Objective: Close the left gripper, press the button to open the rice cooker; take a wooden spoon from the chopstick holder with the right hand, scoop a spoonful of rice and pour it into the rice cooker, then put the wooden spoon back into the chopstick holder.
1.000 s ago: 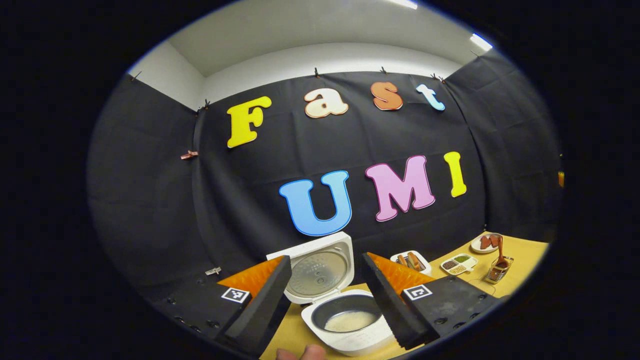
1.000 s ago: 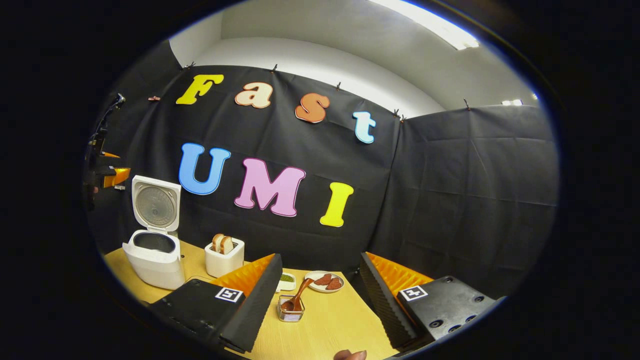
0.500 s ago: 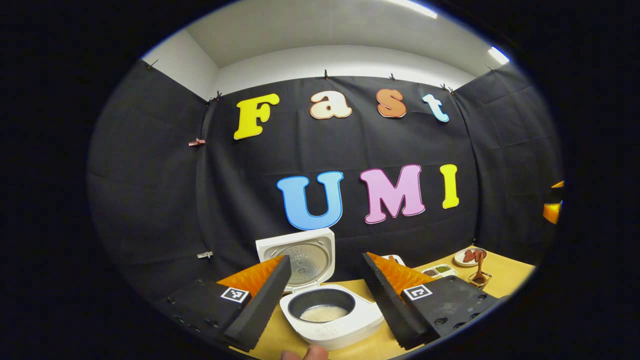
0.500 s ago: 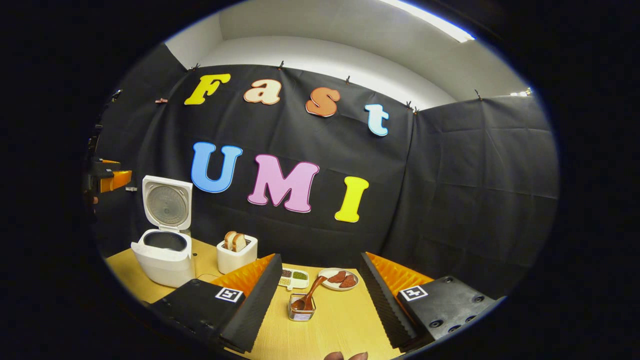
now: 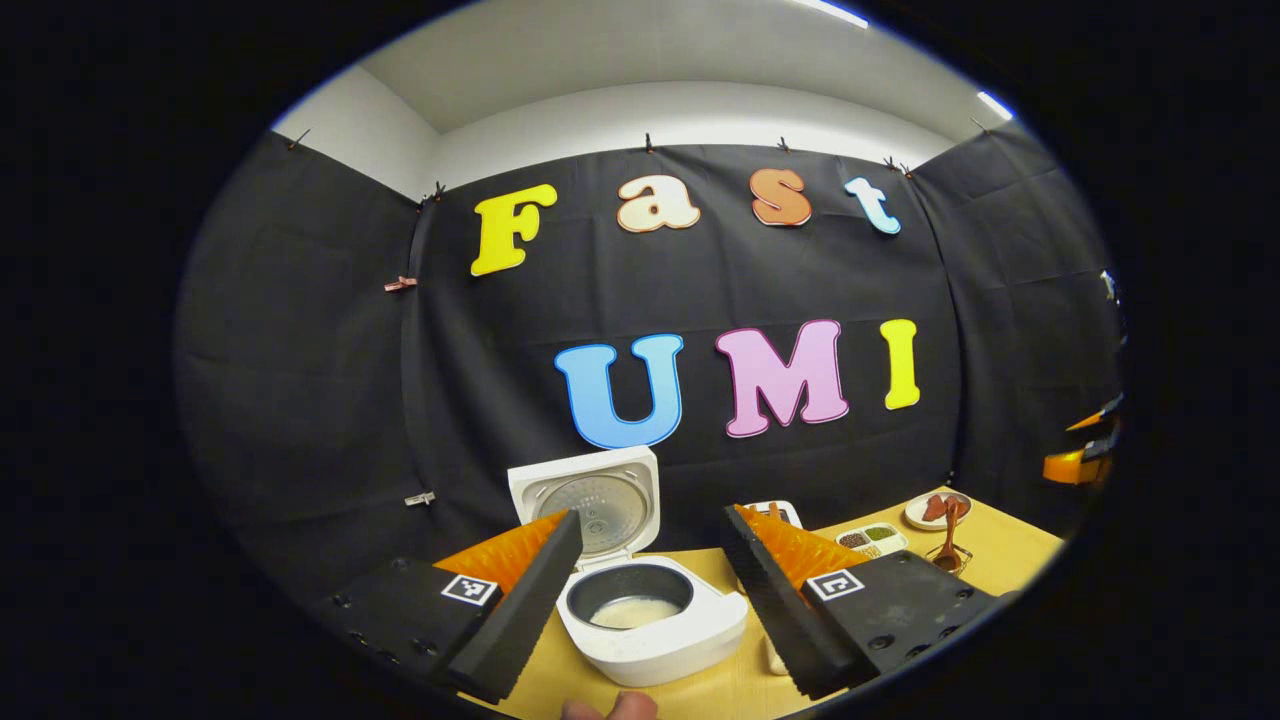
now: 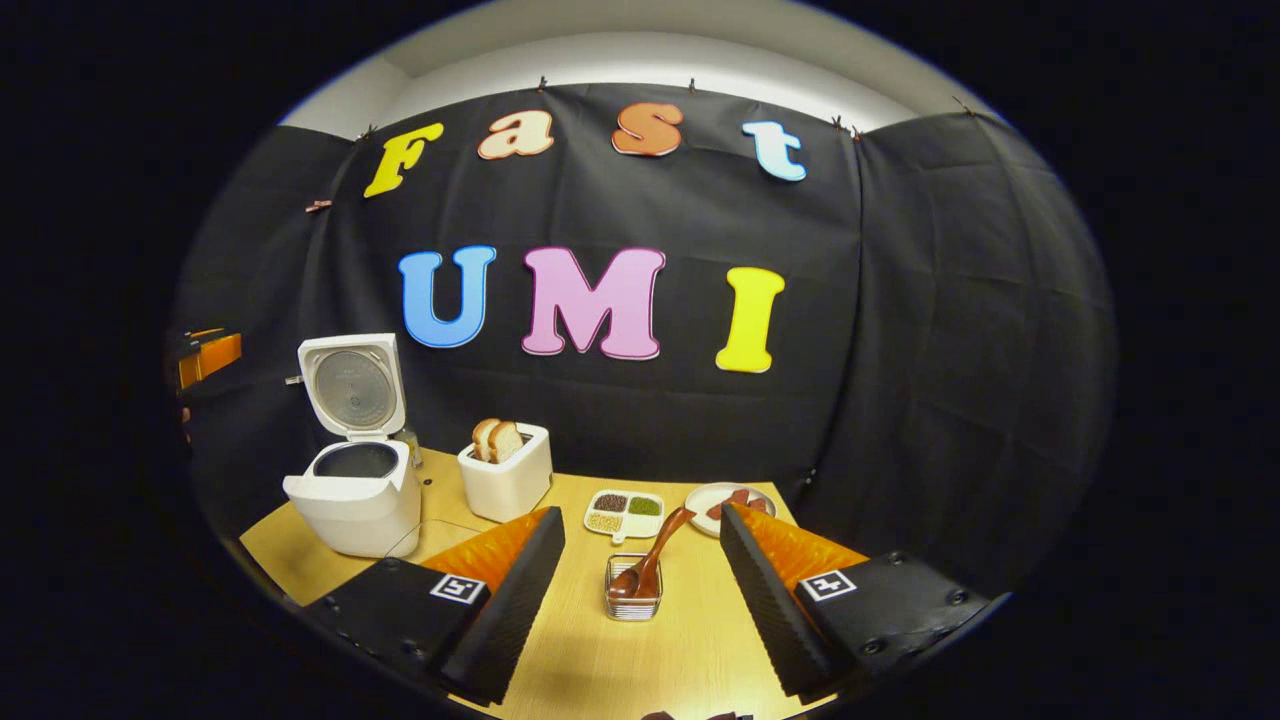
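The white rice cooker point(image 5: 650, 625) stands on the wooden table with its lid point(image 5: 588, 500) swung fully up and back, showing the round metal inner plate. Its dark inner pot holds a shallow layer of pale rice point(image 5: 632, 612). The wooden spoon point(image 6: 655, 557) leans tilted in the chopstick holder point(image 6: 632, 600), a small clear container with a wire frame, bowl end down and handle pointing up to the right, well apart from the cooker.

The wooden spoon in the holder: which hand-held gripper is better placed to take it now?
The right hand-held gripper. Its open fingers frame the wooden spoon in the chopstick holder straight ahead. The left hand-held gripper faces the open rice cooker.
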Demonstrator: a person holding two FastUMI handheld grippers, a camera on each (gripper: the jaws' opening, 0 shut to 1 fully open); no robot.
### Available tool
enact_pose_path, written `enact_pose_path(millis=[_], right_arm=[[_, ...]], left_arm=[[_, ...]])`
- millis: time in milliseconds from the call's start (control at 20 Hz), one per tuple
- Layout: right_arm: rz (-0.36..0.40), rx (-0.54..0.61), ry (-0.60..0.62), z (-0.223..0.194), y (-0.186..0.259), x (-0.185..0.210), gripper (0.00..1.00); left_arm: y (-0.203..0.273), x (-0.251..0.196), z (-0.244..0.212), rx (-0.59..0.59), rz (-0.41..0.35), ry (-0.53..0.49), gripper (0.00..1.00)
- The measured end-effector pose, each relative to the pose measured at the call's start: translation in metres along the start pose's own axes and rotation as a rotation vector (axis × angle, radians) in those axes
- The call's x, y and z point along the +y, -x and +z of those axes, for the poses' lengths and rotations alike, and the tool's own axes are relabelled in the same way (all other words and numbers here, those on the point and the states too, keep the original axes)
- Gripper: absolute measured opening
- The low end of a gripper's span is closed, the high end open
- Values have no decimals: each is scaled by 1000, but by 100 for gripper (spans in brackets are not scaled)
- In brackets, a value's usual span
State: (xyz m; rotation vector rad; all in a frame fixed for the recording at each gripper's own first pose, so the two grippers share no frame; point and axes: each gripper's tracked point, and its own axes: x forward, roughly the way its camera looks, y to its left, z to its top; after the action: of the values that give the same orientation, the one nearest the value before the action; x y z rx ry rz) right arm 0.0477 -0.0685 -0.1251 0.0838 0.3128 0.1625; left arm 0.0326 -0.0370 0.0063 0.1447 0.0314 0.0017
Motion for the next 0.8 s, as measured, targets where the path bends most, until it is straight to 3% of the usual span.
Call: enact_pose_path(millis=[250,600,800], right_arm=[[39,139,-19,-57,-59,-27,98],[176,301,-70,-124,-155,-29,98],[207,370,-133,-158,-200,-29,86]], left_arm=[[8,-15,5,17,27,-20,96],[20,-36,7,74,88,5,96],[23,-47,3,119,128,4,96]])
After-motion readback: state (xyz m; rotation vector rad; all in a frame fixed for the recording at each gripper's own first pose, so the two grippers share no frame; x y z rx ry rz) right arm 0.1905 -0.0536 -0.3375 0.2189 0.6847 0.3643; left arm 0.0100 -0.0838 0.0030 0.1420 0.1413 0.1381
